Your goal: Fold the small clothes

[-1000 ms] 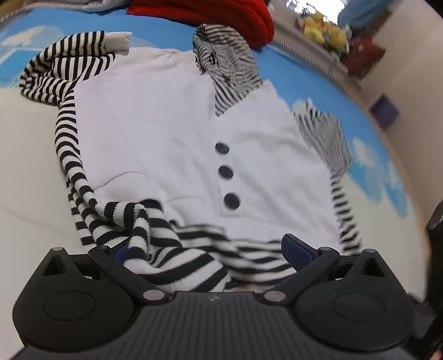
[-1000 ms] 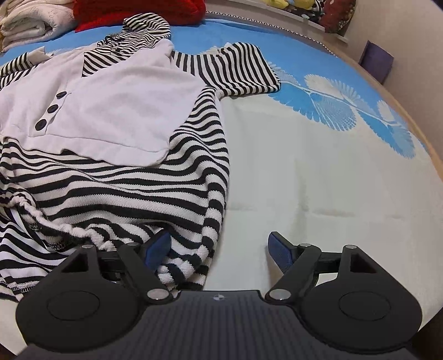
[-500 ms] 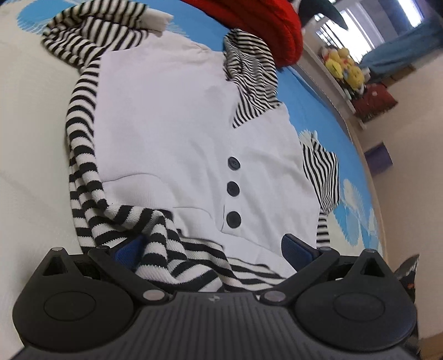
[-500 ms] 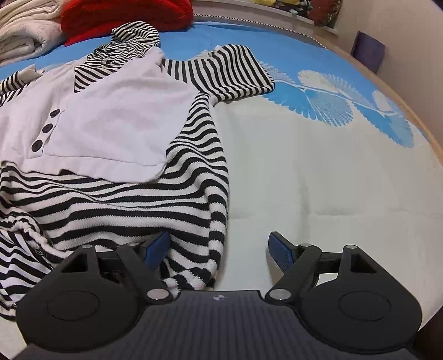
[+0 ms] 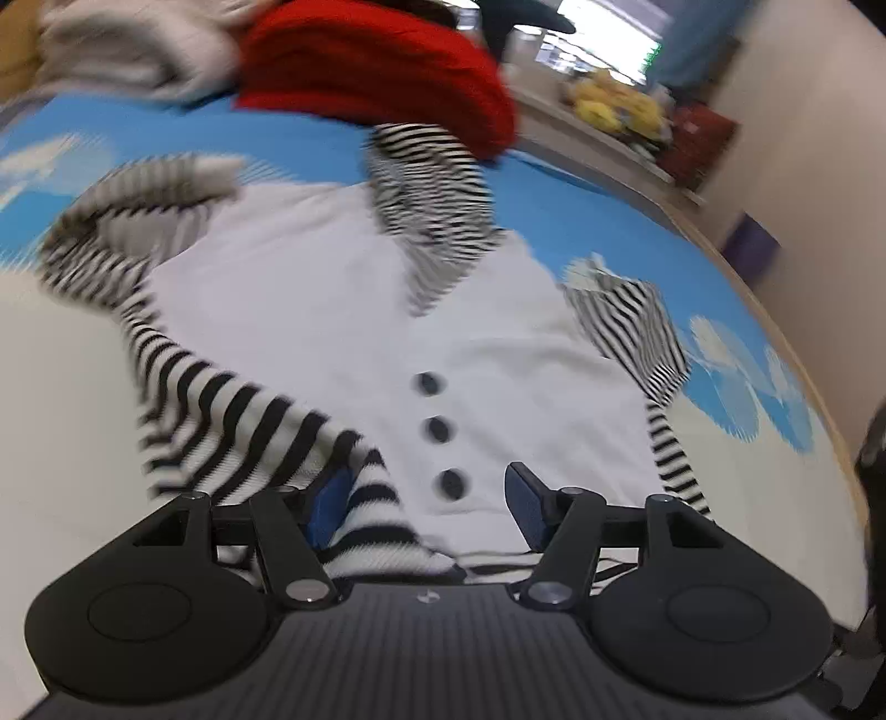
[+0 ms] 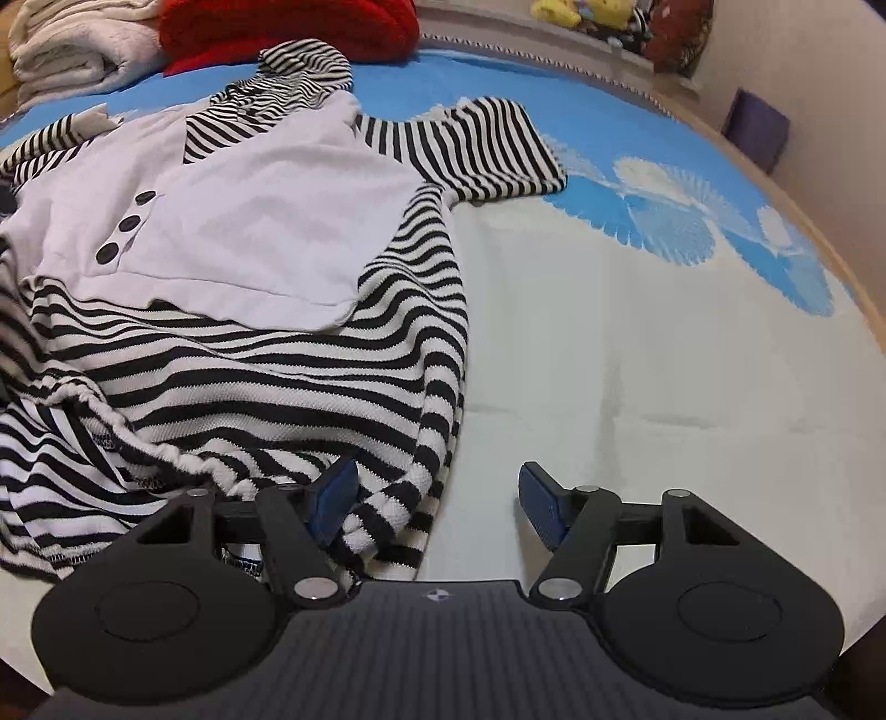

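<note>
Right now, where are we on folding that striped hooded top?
Early stage. Done: the striped top lies spread face up on the bed sheet, buttons showing. In hand: the left gripper and right gripper, both open, straddle the bunched striped hem at opposite bottom corners. Left: no fold is visible yet; the right sleeve is spread flat, the hood extended.

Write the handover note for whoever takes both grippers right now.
Left gripper: open, striped hem fabric between its fingers, not clamped.
Right gripper: open, striped hem corner lying against its left finger.
Striped garment with its white buttoned front panel lies spread on the blue-and-white bedspread, hood toward the red knit and the stack of folded cream cloth.
Done: garment laid out; no fold visible.
Left: grip the hem and fold it, sleeves included.
</note>
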The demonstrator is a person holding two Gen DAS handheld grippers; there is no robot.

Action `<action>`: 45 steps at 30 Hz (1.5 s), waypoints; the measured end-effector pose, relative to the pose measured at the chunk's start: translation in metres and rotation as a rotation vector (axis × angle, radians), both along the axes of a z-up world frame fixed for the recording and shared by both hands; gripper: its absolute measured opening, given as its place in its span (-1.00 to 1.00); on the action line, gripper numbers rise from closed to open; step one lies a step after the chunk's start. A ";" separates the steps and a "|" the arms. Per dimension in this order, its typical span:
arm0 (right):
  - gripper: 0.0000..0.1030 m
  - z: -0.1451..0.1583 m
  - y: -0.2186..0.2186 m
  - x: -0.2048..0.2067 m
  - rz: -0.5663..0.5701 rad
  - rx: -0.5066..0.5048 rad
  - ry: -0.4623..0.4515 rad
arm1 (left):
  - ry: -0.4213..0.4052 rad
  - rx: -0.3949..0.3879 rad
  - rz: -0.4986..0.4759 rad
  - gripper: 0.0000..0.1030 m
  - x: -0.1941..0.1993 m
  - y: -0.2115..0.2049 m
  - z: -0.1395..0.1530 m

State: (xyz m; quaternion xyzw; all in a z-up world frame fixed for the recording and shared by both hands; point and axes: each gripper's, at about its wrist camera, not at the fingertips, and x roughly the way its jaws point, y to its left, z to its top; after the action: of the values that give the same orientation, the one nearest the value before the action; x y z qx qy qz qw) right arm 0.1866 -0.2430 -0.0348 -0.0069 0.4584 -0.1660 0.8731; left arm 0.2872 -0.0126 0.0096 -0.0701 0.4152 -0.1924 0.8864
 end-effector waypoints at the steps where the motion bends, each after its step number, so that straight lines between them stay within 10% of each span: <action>1: 0.29 0.000 0.000 0.001 -0.002 -0.001 -0.001 | -0.005 0.024 -0.030 0.46 0.001 -0.014 -0.004; 4: 0.29 -0.003 -0.001 0.007 -0.021 0.011 0.009 | 0.057 0.092 -0.081 0.99 0.002 -0.047 -0.030; 8: 0.29 -0.004 -0.002 0.014 -0.032 0.010 0.015 | 0.045 0.204 -0.116 0.99 -0.010 -0.063 -0.040; 11: 0.30 -0.001 -0.004 0.013 -0.029 0.028 0.000 | 0.006 0.042 -0.087 0.99 -0.021 -0.032 -0.008; 15: 0.30 0.004 -0.014 0.008 -0.031 0.043 -0.017 | -0.063 -0.135 0.055 0.99 -0.037 0.043 0.037; 20: 0.36 0.009 -0.033 0.003 -0.060 0.098 -0.053 | 0.004 -0.090 0.352 0.99 -0.036 0.126 0.029; 24: 0.36 0.005 -0.035 0.008 -0.061 0.120 -0.035 | 0.159 0.100 0.430 0.99 -0.030 0.149 -0.004; 29: 0.36 0.011 -0.025 0.014 -0.024 0.105 -0.058 | 0.272 0.193 0.256 0.99 -0.029 0.126 -0.035; 34: 0.36 0.010 -0.020 0.021 -0.030 0.129 -0.055 | 0.138 0.091 0.114 0.99 -0.022 0.077 -0.016; 40: 0.36 0.005 -0.015 0.031 -0.046 0.137 -0.036 | 0.233 0.047 0.119 0.99 0.006 0.035 -0.032; 42: 0.36 0.004 -0.016 0.032 -0.052 0.136 -0.032 | 0.221 0.039 0.097 0.92 0.006 0.026 -0.029; 45: 0.36 0.006 -0.020 0.032 -0.057 0.145 -0.040 | 0.187 0.036 0.007 -0.16 0.002 0.013 -0.026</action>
State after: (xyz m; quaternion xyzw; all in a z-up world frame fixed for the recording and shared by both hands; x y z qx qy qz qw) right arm 0.2182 -0.2626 -0.0287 0.0726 0.4518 -0.1571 0.8751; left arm 0.2892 0.0002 -0.0162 -0.0730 0.4992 -0.1745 0.8456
